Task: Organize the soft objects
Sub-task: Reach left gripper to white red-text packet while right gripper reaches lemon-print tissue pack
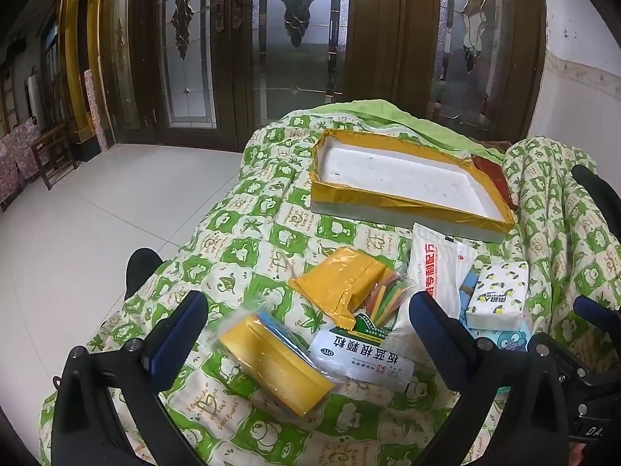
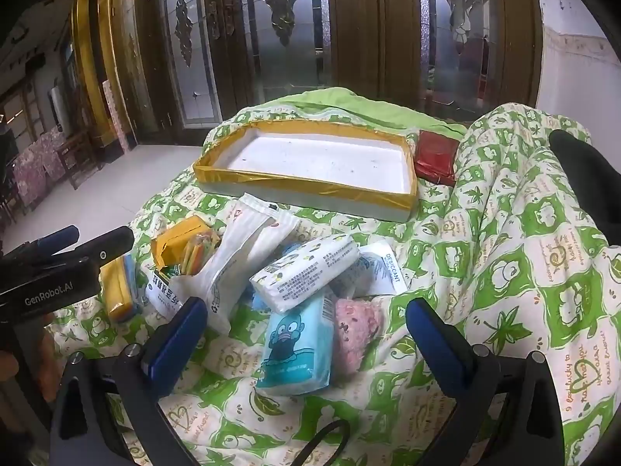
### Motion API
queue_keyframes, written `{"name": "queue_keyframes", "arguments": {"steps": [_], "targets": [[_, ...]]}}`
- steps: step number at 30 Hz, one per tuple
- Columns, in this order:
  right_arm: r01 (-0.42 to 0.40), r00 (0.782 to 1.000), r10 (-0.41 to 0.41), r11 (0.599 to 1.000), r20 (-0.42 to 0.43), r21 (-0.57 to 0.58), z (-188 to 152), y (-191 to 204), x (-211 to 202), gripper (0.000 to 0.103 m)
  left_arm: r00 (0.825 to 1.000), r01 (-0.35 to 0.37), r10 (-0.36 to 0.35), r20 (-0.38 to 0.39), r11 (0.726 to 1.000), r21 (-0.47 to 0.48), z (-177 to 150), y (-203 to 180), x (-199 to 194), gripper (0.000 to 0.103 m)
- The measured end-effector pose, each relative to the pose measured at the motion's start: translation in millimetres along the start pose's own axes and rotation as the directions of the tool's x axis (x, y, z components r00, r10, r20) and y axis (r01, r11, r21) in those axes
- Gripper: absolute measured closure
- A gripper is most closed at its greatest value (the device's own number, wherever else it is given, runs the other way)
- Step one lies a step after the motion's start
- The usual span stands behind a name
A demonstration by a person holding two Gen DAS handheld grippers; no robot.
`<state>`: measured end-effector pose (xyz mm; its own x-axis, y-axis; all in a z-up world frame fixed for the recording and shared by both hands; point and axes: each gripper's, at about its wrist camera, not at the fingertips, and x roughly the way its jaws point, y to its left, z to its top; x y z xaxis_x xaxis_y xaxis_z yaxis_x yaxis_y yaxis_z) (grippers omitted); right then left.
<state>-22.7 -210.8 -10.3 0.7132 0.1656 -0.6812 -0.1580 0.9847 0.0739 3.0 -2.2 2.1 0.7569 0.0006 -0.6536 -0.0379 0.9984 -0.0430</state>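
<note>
Green-patterned quilt [image 1: 240, 233]. White tray [image 1: 403, 178], gold-taped rim, at 12 o'clock, empty. Yellow packets [image 1: 271, 357], medicine sachets [image 1: 365, 353], tissue pack [image 1: 498, 295] heaped at centre. Left gripper [image 1: 306, 330] wide open at 6 o'clock.

The blue tissue pack [image 1: 500, 339] shows only as a sliver in the left wrist view, hidden under the white tissue pack [image 1: 498, 295]. A red packet [image 1: 495, 178] is half hidden behind the tray [image 1: 388, 198] rim. The medicine sachet [image 2: 163, 295] is mostly covered by the white pouch [image 2: 233, 256].
</note>
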Motion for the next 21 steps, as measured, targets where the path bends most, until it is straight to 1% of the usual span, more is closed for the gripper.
{"name": "queue_keyframes", "arguments": {"steps": [10, 11, 17, 21], "targets": [[0.006, 1.0, -0.006, 1.0, 0.004, -0.015, 4, -6, 5, 0.0, 1.0, 0.005, -0.005, 0.002, 1.0, 0.023, -1, -7, 1, 0.0], [0.01, 1.0, -0.01, 1.0, 0.012, -0.012, 3, 0, 1, 0.0, 1.0, 0.005, -0.005, 0.001, 1.0, 0.027, -1, -8, 1, 0.0], [-0.007, 1.0, 0.007, 1.0, 0.0, -0.012, 6, -7, 6, 0.0, 1.0, 0.012, -0.012, -0.015, 0.999, 0.037, -3, -11, 3, 0.0], [-0.009, 1.0, 0.009, 1.0, -0.01, 0.023, 9, -16, 8, 0.0, 1.0, 0.021, -0.02, -0.019, 0.999, 0.038, -3, -11, 4, 0.0]]}}
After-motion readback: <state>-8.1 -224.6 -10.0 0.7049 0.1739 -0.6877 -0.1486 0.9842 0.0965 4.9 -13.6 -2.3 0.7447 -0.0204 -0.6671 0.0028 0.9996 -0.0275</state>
